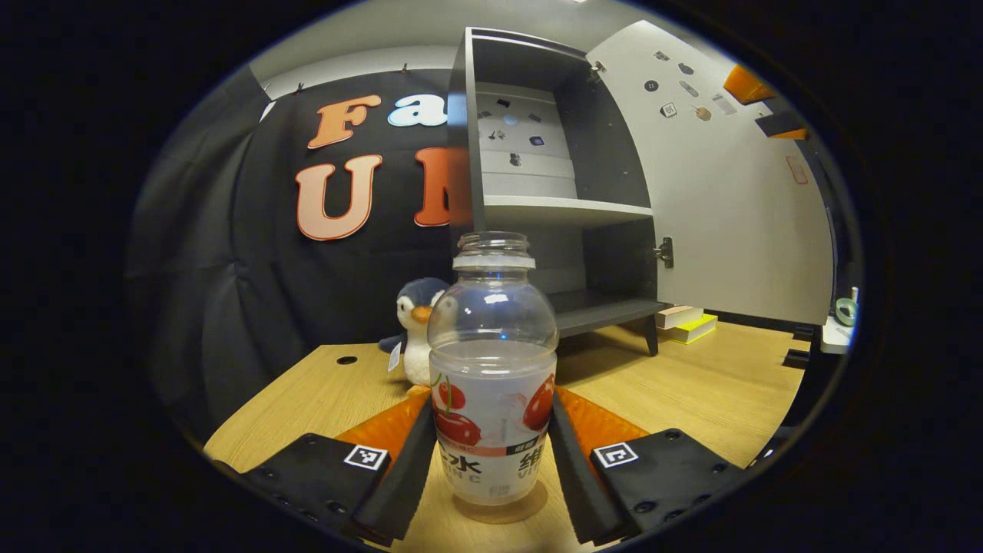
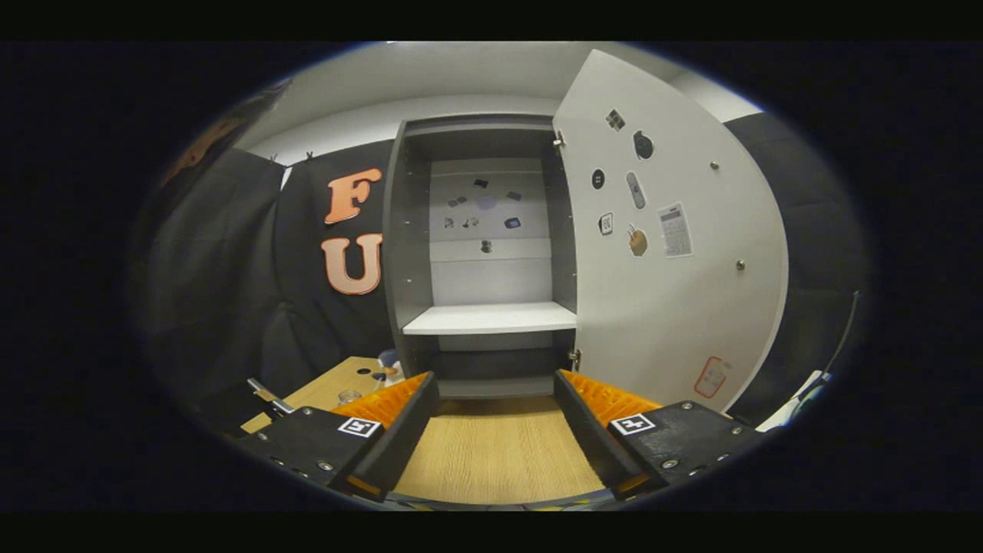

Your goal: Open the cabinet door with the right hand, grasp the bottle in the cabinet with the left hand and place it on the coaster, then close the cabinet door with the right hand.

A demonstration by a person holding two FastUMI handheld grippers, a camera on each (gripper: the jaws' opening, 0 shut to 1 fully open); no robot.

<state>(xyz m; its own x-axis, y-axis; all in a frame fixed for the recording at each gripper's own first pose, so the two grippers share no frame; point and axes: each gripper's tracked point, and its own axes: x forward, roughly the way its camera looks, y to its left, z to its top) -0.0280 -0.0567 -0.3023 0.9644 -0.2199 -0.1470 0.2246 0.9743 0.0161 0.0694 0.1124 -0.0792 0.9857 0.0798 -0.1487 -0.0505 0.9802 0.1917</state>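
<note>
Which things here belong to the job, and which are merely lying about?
Job: clear plastic cherry-label bottle; round brown coaster under it; grey cabinet; its open white door; left gripper; right gripper.
Lying about: plush penguin; stacked books.

Black cloth wall [image 1: 253, 307] fills the left of the frame, pleated. Pale wall [image 2: 461, 115] strip above it, upper centre. Light wood table [image 1: 691, 384] spans the bottom. Stuffed penguin [image 1: 418, 326] at centre; stacked books [image 1: 687, 322] right of centre.
</note>
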